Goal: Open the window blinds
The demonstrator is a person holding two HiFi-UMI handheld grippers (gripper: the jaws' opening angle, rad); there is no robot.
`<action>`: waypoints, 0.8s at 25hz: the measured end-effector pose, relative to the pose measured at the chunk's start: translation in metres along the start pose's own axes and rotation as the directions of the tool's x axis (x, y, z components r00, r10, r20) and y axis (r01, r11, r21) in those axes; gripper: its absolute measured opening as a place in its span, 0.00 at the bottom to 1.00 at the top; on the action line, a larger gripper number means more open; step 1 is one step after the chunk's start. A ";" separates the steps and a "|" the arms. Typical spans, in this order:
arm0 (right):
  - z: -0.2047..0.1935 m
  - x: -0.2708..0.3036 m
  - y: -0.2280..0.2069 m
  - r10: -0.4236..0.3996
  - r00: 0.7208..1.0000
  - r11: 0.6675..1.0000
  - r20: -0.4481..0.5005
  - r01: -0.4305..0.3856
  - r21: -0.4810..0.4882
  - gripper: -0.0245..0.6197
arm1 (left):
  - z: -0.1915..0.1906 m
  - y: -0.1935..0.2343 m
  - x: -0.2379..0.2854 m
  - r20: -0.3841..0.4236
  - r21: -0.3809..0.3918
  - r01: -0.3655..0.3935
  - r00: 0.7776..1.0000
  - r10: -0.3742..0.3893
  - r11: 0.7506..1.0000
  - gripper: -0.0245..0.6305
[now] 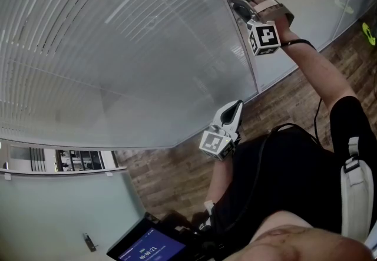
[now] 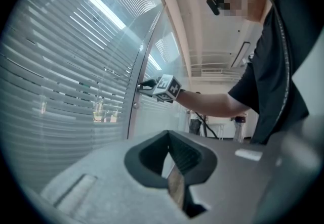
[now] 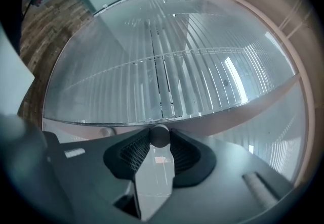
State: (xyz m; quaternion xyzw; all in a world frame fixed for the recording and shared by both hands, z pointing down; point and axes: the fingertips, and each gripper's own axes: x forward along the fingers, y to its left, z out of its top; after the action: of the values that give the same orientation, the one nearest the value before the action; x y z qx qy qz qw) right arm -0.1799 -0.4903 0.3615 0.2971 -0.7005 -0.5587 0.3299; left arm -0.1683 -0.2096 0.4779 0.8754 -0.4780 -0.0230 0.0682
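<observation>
The slatted blinds (image 1: 118, 48) sit behind curved glass, and they show too in the left gripper view (image 2: 66, 81) and the right gripper view (image 3: 167, 81). A small dark round knob (image 3: 159, 136) sticks out of the pale frame post (image 1: 232, 24) beside them. My right gripper (image 3: 159, 139) is up at that post (image 1: 241, 7), its two ribbed pads closed against the knob's sides. My left gripper (image 1: 230, 117) hangs lower, away from the glass, shut with nothing in it (image 2: 169, 134). From the left gripper view the right gripper (image 2: 148, 85) is seen at the post.
Wooden floor (image 1: 171, 177) runs along the foot of the glass. A lit screen (image 1: 150, 245) sits low in front of me. A frosted panel with a small handle (image 1: 88, 242) is at the lower left. Another person (image 2: 195, 123) stands far down the corridor.
</observation>
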 end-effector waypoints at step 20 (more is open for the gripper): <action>0.002 -0.001 -0.006 -0.007 1.000 0.981 0.001 0.007 0.194 0.23 | -0.007 0.003 -0.003 0.010 0.012 -0.006 1.000 0.006 1.000 0.04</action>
State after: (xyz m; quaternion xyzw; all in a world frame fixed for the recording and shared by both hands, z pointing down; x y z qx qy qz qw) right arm -0.1808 -0.4893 0.3554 0.3298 -0.7510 -0.4890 0.2968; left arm -0.1716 -0.2074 0.4851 0.8744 -0.4809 -0.0241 0.0607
